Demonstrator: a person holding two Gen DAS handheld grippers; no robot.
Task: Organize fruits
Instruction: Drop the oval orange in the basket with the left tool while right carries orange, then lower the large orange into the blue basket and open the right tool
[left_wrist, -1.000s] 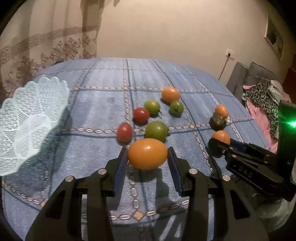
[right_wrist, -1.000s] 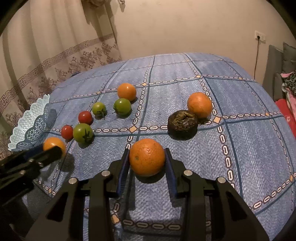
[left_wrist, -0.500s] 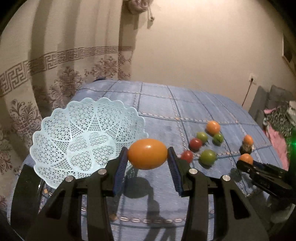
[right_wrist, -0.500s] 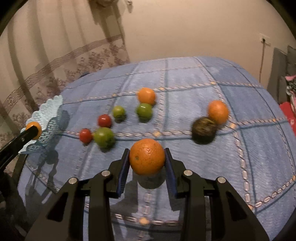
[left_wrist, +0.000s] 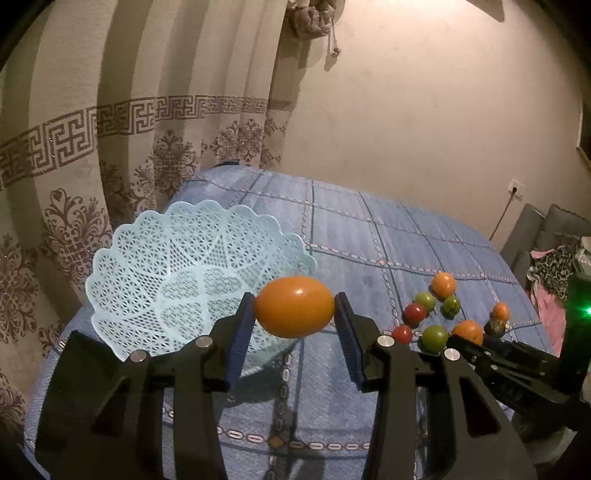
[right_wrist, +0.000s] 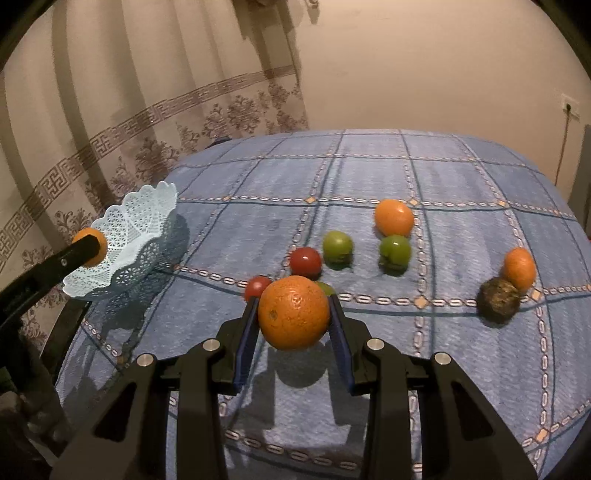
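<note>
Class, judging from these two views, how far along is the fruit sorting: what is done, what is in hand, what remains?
Done: nothing yet; the basket is empty. In hand: the left gripper holds an orange tomato at the basket's rim, and the right gripper holds an orange above the cloth. Left: eight pieces lie on the tablecloth, including a red tomato and a dark shrivelled fruit.

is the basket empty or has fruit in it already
Empty: the basket shows only bare lattice inside. The left gripper holds an orange fruit at its rim.
</note>
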